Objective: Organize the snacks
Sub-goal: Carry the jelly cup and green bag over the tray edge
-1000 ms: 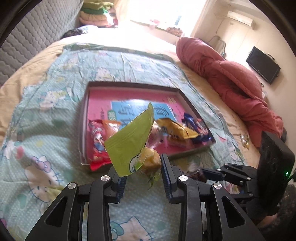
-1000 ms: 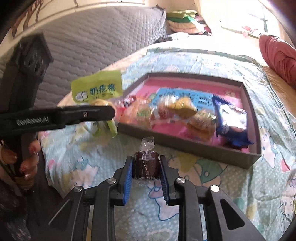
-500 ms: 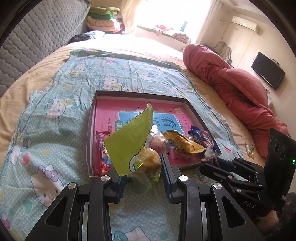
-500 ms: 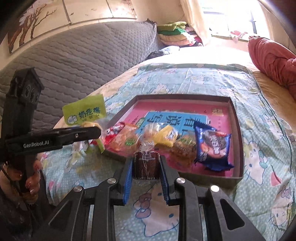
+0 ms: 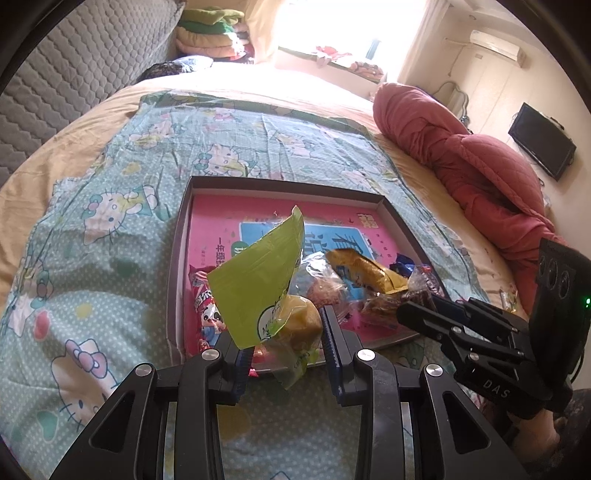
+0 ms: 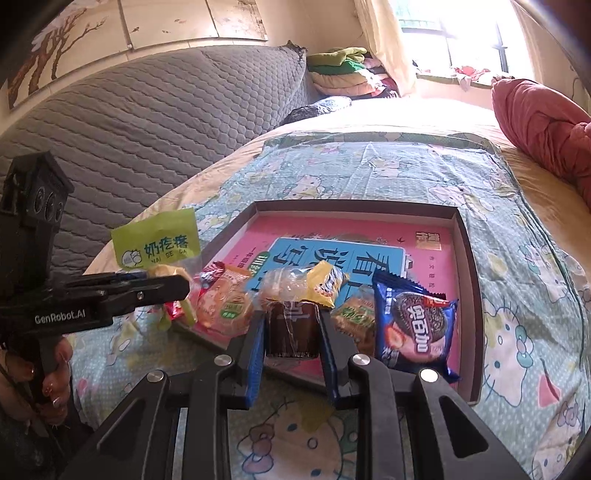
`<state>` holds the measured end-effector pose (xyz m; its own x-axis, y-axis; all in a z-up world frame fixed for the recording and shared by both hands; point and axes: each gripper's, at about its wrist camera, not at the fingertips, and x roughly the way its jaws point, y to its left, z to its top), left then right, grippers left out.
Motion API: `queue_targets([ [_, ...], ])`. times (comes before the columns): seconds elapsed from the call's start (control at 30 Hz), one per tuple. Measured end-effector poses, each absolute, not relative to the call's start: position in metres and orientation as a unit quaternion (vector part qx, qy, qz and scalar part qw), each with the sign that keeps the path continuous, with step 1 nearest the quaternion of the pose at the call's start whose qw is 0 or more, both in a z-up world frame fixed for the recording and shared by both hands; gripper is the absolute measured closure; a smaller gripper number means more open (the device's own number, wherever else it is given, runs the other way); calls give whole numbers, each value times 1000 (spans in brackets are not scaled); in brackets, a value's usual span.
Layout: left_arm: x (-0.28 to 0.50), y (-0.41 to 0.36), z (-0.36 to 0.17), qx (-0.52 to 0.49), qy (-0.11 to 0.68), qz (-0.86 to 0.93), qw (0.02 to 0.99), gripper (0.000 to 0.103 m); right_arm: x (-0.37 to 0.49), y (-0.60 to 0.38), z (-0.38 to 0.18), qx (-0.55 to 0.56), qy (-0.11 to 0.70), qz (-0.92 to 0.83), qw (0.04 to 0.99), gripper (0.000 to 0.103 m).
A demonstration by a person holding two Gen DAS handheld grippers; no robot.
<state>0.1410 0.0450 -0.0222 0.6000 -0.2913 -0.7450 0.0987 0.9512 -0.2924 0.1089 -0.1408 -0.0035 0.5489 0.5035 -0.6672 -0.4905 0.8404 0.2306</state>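
Wide bed (image 5: 110,122) under a tan sheet, with a teal cartoon-cat cloth (image 5: 92,258) spread across its middle. On that cloth, a shallow dark-rimmed box tray (image 5: 284,183) with a pink and blue printed sheet as its floor. Inside the tray, along its near edge: a red wrapper (image 6: 210,277) at the left end, an orange biscuit pack (image 6: 225,306) beside it, a yellow pack (image 6: 325,280) and a clear-wrapped cake (image 6: 284,284) in the middle, a blue chocolate-sandwich-cookie pack (image 6: 413,328) at the right end. Just over the tray's near left corner, left gripper (image 5: 284,339) clamped on a green-labelled pack (image 5: 258,284) with a yellow bun inside, label flap standing upright. Over the tray's near rim, toward the middle, right gripper (image 6: 291,332) closed tight on a small dark brown clear-wrapped snack (image 6: 291,328). Beyond the tray, toward the left, a grey quilted headboard (image 6: 155,122); past the far end of the bed, folded green and cream bedding (image 6: 340,70) in a stack and a bright curtained window (image 6: 461,33). Right of the tray, a crumpled rose-red quilt (image 5: 472,170) on the bed's edge; further right, a dark screen (image 5: 541,146) on a cream wall and an air conditioner (image 5: 495,44) high up. Left of the tray in the right wrist view, a hand (image 6: 44,384) with painted nails around the left gripper's handle.
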Motion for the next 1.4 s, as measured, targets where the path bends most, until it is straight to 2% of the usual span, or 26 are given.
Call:
queue_targets([
  [1.4, 163, 45, -48, -106, 451, -105, 880, 68, 122, -116, -17, -28, 387, 301, 871, 75],
])
